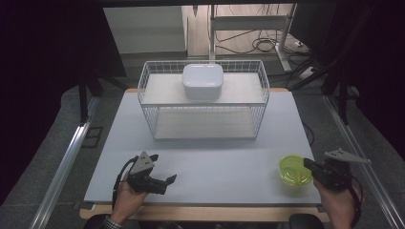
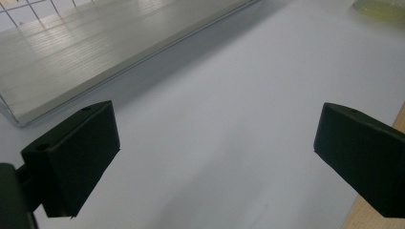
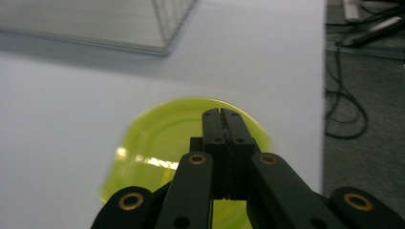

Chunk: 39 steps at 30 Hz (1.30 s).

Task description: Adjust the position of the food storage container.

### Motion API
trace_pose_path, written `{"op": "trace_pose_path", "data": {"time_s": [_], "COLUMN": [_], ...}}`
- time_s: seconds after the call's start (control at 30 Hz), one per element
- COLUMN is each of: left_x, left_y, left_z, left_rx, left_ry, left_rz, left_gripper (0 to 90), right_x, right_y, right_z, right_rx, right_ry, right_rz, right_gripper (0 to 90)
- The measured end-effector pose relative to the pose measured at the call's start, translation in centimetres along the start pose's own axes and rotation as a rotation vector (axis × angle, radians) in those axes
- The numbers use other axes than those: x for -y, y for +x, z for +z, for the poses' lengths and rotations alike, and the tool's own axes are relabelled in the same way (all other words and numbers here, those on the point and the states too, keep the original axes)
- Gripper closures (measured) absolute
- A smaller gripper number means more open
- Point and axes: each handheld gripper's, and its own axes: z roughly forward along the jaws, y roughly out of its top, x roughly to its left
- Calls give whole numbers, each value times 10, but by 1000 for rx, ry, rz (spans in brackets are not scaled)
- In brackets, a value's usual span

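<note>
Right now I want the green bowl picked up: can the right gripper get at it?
Probably yes. The right gripper sits at the green bowl with nothing between them, but its jaws are shut over the bowl and would need to open first to take the rim.

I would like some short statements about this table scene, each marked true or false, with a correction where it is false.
1. The right gripper has its jaws shut above the translucent yellow-green plastic bowl. True.
2. The left gripper is shut. False: its jaws stand wide apart over the white table.
3. The white square lidded box sits on the upper shelf of the white wire rack. True.
4. The bowl is inside the rack. False: it stands on the table near the right front edge.
</note>
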Motion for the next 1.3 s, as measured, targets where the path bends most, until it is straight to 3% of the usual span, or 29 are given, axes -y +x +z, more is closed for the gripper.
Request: {"op": "trace_pose_path", "data": {"time_s": [0.2,0.43,0.77,1.3], "left_x": [0,1,0,0], "left_y": [-1,-3,-6,-9], "left_z": [2,3,6,8], "left_rx": [6,6,9,9], "left_ry": [7,17,38,45], "left_rz": [8,16,31,43], "left_gripper": [15,15,15,15], "right_x": [12,21,29,29], "right_y": [-19,-33,-32,-5], "right_z": [2,10,16,24], "right_rx": [80,116,74,-31], "right_ry": [32,60,98,130], "right_rz": [23,33,59,42], "right_gripper": [900,900,900,898]}}
